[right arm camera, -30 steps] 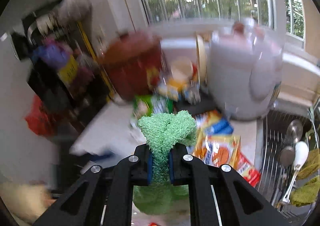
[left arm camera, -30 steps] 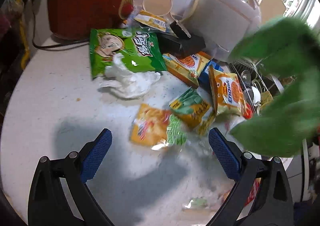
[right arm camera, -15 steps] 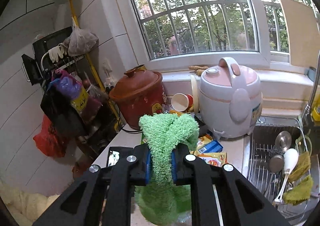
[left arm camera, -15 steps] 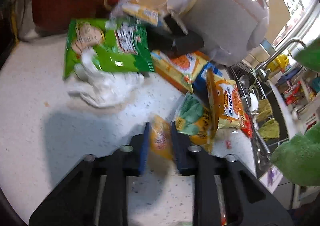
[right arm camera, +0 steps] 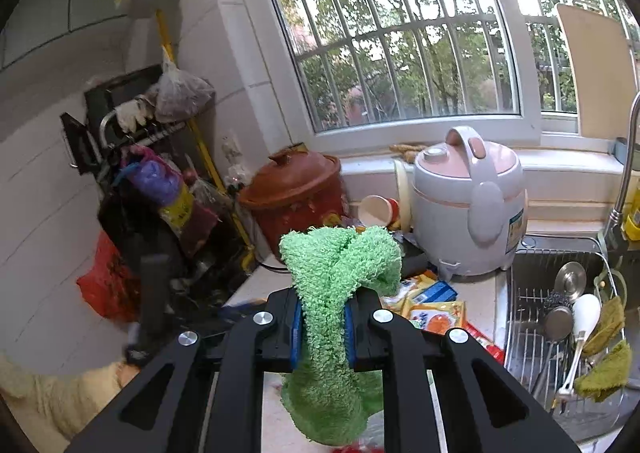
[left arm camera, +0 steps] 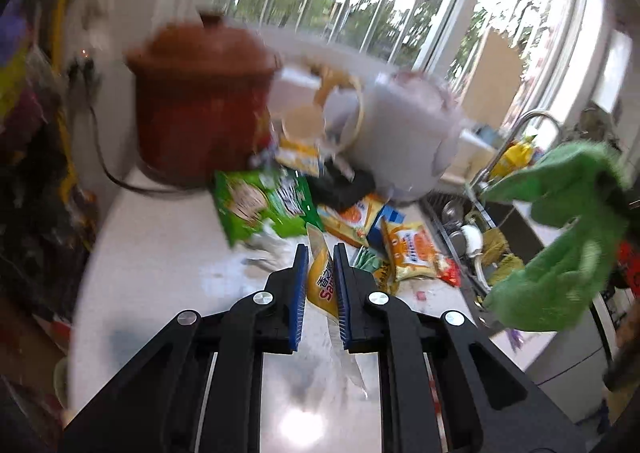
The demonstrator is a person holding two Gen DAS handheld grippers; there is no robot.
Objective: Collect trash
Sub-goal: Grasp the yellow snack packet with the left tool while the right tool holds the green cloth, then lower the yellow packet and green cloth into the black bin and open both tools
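Observation:
My left gripper (left arm camera: 320, 253) is shut on a yellow snack wrapper (left arm camera: 321, 281) and holds it lifted above the white counter (left arm camera: 160, 261). More wrappers lie beyond it: a large green bag (left arm camera: 260, 205), an orange-yellow packet (left arm camera: 354, 219) and an orange packet (left arm camera: 410, 255). My right gripper (right arm camera: 322, 317) is shut on a fluffy green cloth (right arm camera: 338, 269), held up over the counter edge. The cloth also shows at the right of the left wrist view (left arm camera: 560, 237). Some wrappers (right arm camera: 436, 313) show in the right wrist view.
A brown clay pot (left arm camera: 196, 109) and a pink-white rice cooker (left arm camera: 400, 141) stand at the back of the counter. A sink with a dish rack (right arm camera: 560, 317) is to the right. A rack of bags (right arm camera: 160, 205) hangs on the left wall.
My left gripper closed on the yellow wrapper and lifted it off the counter, tilting the view up. My right gripper stayed raised, shut on the green cloth.

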